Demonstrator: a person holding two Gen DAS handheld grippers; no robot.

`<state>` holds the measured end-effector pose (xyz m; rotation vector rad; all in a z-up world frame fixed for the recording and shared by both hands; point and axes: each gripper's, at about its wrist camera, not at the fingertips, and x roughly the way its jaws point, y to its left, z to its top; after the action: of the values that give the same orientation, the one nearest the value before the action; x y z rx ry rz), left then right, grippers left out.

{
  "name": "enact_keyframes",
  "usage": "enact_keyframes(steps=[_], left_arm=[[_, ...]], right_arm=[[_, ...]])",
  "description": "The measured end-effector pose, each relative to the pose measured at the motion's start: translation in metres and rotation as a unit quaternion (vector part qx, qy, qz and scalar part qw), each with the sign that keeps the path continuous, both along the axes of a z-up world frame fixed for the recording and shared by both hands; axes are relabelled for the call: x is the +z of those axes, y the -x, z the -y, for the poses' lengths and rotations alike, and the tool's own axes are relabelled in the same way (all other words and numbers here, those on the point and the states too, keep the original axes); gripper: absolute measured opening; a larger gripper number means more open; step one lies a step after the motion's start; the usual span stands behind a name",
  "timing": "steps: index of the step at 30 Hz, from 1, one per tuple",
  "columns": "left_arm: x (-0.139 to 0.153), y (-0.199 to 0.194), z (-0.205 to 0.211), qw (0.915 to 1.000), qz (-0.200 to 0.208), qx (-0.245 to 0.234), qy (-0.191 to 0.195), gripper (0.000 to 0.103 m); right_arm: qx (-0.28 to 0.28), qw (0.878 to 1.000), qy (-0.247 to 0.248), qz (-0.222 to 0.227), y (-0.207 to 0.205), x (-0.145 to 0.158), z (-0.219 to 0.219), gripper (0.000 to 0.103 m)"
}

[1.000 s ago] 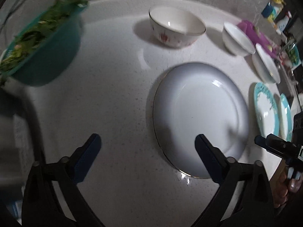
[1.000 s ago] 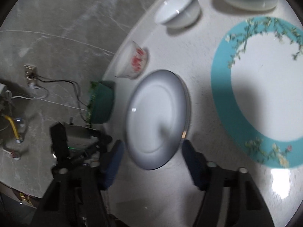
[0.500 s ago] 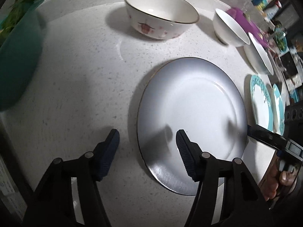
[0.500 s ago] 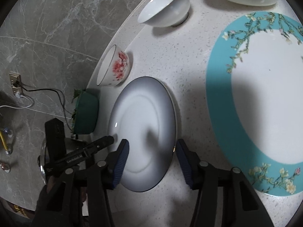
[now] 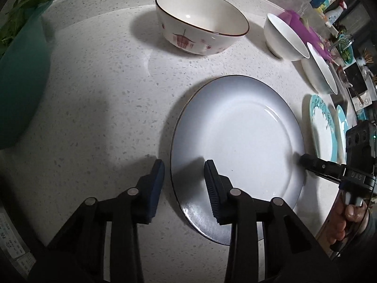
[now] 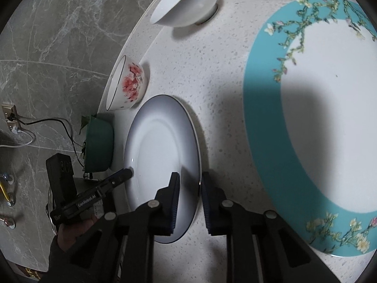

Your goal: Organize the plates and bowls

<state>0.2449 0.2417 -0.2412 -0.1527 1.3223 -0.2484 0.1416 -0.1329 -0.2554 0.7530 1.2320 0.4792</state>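
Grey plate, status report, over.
Both grippers, left and right, closing astride opposite rims of grey plate, not yet clamped. Plate flat on counter. Nothing obstructing.

We see the plate point(image 5: 238, 151) on the counter point(image 5: 99, 99), w/ the patterned bowl point(image 5: 200, 23) behind it. Right of that bowl: a small bowl point(image 5: 282, 40), then a shallow dish point(image 5: 320, 70). The rimmed plate point(image 5: 321, 127) lies right of the plate; the basin point(image 5: 21, 75) far left.

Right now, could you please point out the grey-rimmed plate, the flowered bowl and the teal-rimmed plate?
grey-rimmed plate point(image 5: 240, 146): left wrist view, its centre.
flowered bowl point(image 5: 188, 43): left wrist view, its outer wall.
teal-rimmed plate point(image 6: 261, 108): right wrist view, its teal rim.
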Motion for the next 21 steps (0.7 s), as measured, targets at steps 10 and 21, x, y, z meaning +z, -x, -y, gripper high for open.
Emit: enact_keyframes(steps=[10, 21], left_arm=[[0.001, -0.008, -0.004, 0.9994, -0.024, -0.024, 0.002, 0.032], [0.003, 0.006, -0.011, 0.9998, -0.017, -0.001, 0.009, 0.026]], right_arm=[[0.01, 1.0, 0.019, 0.022, -0.001, 0.001, -0.009, 0.021], [0.021, 0.998, 0.054, 0.017, -0.008, 0.005, -0.014, 0.016]])
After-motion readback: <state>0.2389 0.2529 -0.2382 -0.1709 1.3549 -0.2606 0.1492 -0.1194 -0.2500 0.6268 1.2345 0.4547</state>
